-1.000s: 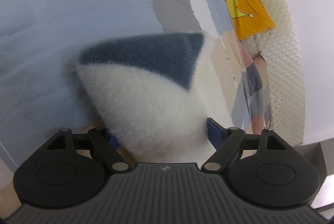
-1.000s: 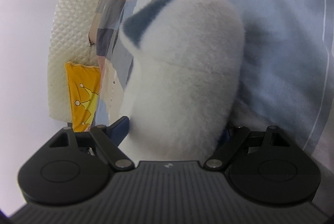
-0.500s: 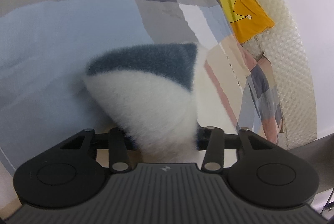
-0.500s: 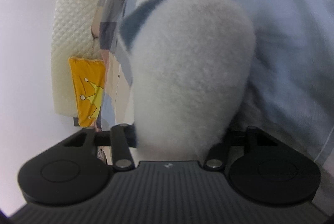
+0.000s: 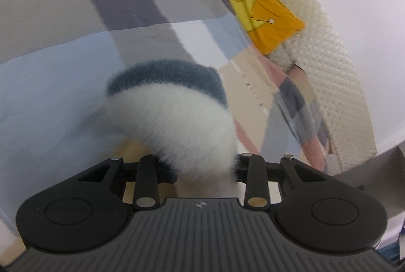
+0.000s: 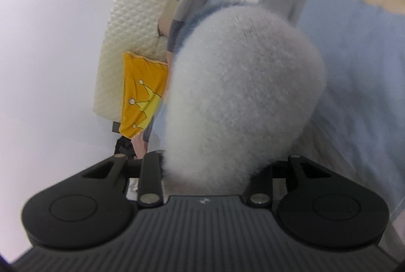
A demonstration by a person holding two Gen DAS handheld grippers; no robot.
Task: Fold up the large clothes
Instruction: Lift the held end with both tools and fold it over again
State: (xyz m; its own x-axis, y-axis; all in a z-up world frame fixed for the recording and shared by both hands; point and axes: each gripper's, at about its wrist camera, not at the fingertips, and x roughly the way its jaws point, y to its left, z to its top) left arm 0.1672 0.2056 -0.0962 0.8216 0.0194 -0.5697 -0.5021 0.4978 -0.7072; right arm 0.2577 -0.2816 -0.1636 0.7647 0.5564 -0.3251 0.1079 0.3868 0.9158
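The fluffy garment [image 5: 182,125] was only just pinched by both closing tools [image 5: 202,168] [image 6: 205,170], so pretty much all folding was left.

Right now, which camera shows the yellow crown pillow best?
The left wrist view: the yellow crown pillow lies in the open, its crown plain. In the right wrist view the pillow is partly hidden behind the fluffy garment.

Home bedroom: bed w/ patchwork duvet cover [image 5: 131,6] in pastel blocks, yellow crown-print pillow [image 5: 263,16], cream quilted headboard [image 5: 336,74] against plain white wall [image 6: 50,44].
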